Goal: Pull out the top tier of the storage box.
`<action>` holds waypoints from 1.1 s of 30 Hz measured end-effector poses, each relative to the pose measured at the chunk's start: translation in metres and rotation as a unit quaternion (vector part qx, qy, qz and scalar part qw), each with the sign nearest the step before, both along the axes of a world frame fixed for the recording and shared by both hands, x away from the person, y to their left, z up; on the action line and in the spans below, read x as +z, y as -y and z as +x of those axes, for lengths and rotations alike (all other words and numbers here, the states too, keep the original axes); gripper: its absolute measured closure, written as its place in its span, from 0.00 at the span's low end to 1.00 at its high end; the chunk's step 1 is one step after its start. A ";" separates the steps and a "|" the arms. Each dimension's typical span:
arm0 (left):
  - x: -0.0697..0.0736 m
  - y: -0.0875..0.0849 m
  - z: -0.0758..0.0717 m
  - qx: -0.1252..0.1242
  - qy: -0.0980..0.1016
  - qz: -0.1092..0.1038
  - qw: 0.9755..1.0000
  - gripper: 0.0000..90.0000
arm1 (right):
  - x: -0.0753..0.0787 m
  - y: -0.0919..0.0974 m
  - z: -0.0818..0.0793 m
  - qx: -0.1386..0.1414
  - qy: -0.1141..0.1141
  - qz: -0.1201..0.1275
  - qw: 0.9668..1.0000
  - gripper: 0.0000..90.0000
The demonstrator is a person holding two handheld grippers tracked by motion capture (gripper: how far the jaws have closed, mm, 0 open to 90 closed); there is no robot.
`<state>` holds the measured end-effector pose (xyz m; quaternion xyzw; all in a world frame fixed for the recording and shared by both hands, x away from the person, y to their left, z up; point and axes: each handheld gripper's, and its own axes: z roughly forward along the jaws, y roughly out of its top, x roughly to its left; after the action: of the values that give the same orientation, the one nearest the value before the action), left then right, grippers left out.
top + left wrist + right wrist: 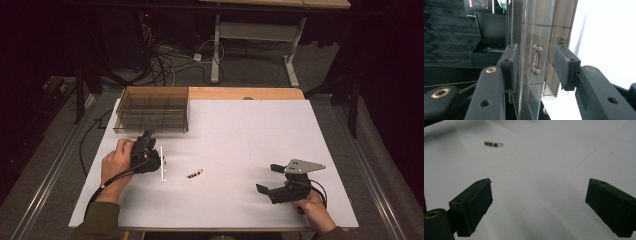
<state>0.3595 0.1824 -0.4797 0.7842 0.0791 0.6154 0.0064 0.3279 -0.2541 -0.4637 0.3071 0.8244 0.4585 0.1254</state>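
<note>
The clear divider panel (534,75) stands edge-on between your left gripper's (535,67) parted jaws, in front of the compartment tray (152,109); neither pad presses it; your right gripper (274,179) rests wide open on the white table (240,135), facing the small banded part (493,144).

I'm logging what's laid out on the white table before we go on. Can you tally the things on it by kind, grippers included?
Grippers: 2 (left, right)
Clear compartment box: 1
Clear strip with dark clips: 1
Small banded dark piece: 1
Total: 5
</note>
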 end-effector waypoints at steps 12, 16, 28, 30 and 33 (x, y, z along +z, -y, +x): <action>-0.001 -0.001 -0.013 0.004 0.004 -0.002 1.000 0.48 | 0.000 0.000 0.000 0.001 0.001 0.000 1.000 0.09; -0.002 -0.001 -0.017 0.005 -0.001 -0.006 1.000 0.45 | 0.000 0.000 0.000 0.001 0.001 0.000 1.000 0.09; -0.004 -0.002 -0.026 0.005 -0.001 -0.016 1.000 0.38 | 0.000 -0.001 0.000 0.001 0.000 -0.001 1.000 0.09; -0.005 -0.001 -0.026 0.004 -0.003 -0.016 1.000 0.38 | 0.000 -0.001 0.000 0.001 0.000 -0.001 1.000 0.09; -0.007 -0.001 -0.024 0.004 -0.009 -0.019 1.000 0.38 | 0.000 -0.001 -0.001 0.002 0.000 -0.002 1.000 0.09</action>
<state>0.3354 0.1833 -0.4862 0.7889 0.0936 0.6071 0.0178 0.3274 -0.2527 -0.4641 0.3049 0.8262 0.4569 0.1252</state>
